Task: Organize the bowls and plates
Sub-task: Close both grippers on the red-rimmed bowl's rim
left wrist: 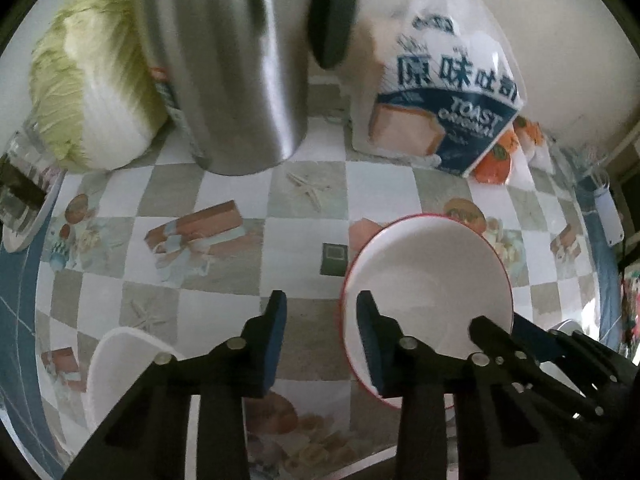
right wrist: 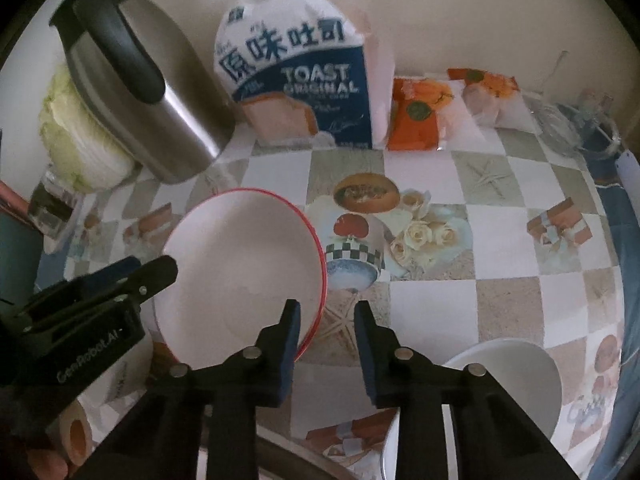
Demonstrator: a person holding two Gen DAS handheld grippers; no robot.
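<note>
Red-rimmed plate [left wrist: 428, 280] mid-tabletop, between our grippers. Left gripper [left wrist: 320, 340] straddles plate's left rim; right gripper [right wrist: 326, 344] straddles right rim. Both narrowly parted; we cannot tell whether pads press. White bowls near front edge.

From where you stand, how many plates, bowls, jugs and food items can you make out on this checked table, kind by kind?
Red-rimmed plate: 1
White bowls: 2
Steel jug: 1
Cabbage: 1
Toast bag: 1
Orange packets: 2
Total: 8 clearly seen; a few things at the edges are too cut off to name.
</note>
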